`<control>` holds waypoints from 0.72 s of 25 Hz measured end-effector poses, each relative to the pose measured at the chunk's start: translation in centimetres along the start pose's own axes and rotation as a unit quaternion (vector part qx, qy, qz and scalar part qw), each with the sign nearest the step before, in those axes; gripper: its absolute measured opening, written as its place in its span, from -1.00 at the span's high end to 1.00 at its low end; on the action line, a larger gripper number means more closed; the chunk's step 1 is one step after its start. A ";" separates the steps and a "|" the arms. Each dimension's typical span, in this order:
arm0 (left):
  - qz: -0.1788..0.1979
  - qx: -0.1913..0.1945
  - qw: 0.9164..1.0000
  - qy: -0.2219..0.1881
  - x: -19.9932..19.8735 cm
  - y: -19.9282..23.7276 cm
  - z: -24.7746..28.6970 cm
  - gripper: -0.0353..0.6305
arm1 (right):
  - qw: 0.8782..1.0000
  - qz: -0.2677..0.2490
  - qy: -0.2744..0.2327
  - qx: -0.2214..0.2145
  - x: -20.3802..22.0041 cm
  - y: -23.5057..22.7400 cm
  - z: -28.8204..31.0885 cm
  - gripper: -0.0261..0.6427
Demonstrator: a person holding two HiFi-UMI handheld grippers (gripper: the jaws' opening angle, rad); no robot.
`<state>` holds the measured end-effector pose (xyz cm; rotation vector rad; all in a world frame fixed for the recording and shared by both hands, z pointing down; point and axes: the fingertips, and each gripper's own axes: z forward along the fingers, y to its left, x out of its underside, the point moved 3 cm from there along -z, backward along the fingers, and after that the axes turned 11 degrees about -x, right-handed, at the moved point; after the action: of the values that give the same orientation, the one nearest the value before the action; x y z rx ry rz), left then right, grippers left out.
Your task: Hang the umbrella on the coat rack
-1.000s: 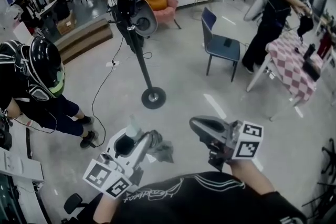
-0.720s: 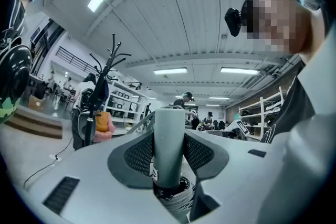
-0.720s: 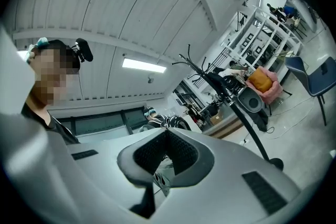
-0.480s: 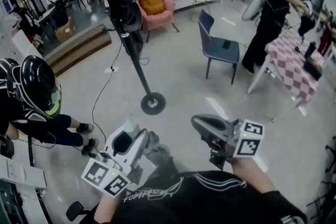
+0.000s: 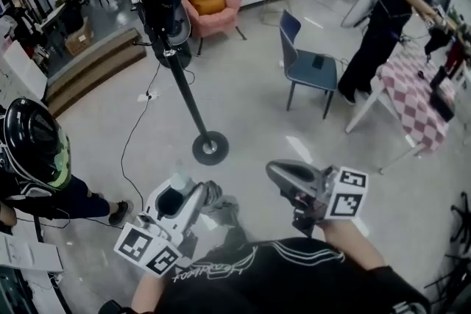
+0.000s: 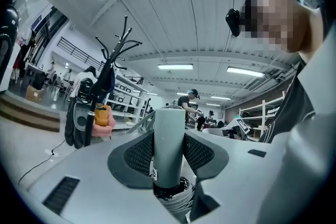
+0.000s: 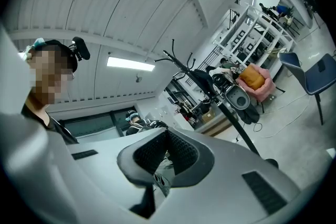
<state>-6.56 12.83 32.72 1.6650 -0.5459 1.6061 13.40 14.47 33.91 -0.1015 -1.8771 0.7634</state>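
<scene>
1. Umbrella (image 6: 169, 139): its pale handle stands upright between the pads of your left gripper (image 5: 185, 195). The gripper is clamped on the handle from both sides, with the jaws set fairly wide. The bunched grey canopy trails just beside the gripper in the head view. Gripping the handle probably leaves the rest of the umbrella free to swing towards a hook.
2. Your right gripper (image 5: 278, 174) is closed tight. In the head view it sits near the umbrella but apart from it, so it seems to be a spare hand for now. A pale scrap shows at its pads, and I cannot tell what it is.
3. The coat rack (image 5: 179, 84) stands ahead and slightly left on the floor, well apart from both grippers. Dark bags (image 5: 166, 5) already load its upper part, so you will likely need a bare prong above them.
</scene>
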 end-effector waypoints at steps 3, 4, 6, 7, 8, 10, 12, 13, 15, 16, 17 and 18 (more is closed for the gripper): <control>0.000 0.004 1.000 0.010 -0.2 2.6 2.6 0.41 | 1.000 0.008 0.003 0.007 -0.9 -2.8 2.2 0.89; 0.001 0.006 1.000 0.013 -0.4 3.4 3.3 0.41 | 1.000 0.010 0.004 0.008 -1.2 -3.7 3.0 0.89; 0.001 0.010 1.000 0.016 -0.8 5.1 4.7 0.41 | 1.000 0.012 0.006 0.011 -1.8 -5.4 4.7 0.89; 0.000 0.012 1.000 0.017 -1.0 6.0 5.3 0.41 | 1.000 0.013 0.008 0.012 -2.2 -6.3 5.5 0.89; -0.002 0.013 1.000 0.018 -1.1 6.9 6.0 0.42 | 1.000 0.015 0.010 0.014 -2.5 -7.0 6.3 0.89; -0.004 0.014 1.000 0.019 -1.3 8.7 7.3 0.42 | 1.000 0.017 0.016 0.018 -3.1 -8.5 7.9 0.89; 0.000 0.015 1.000 0.018 -1.5 10.3 8.6 0.41 | 0.999 0.017 0.023 0.020 -3.5 -10.0 9.4 0.89; 0.003 0.017 1.000 0.017 -1.6 11.0 9.1 0.42 | 0.999 0.016 0.026 0.021 -3.7 -10.7 10.1 0.89; 0.006 0.020 1.000 0.015 -1.9 12.5 9.9 0.41 | 0.999 0.013 0.029 0.024 -4.2 -12.0 11.4 0.89; 0.006 0.022 1.000 0.014 -2.0 13.2 10.3 0.41 | 0.999 0.011 0.029 0.025 -4.4 -12.5 12.1 0.89; 0.006 0.023 1.000 0.013 -2.1 14.0 10.7 0.41 | 0.999 0.009 0.028 0.026 -4.6 -13.0 12.8 0.89; 0.005 0.024 1.000 0.012 -2.2 14.6 11.0 0.41 | 0.999 0.007 0.028 0.026 -4.7 -13.4 13.5 0.89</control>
<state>-10.52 -5.10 34.46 1.6787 -0.5080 1.6569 7.57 -4.25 34.26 -0.1016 -1.8045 0.8101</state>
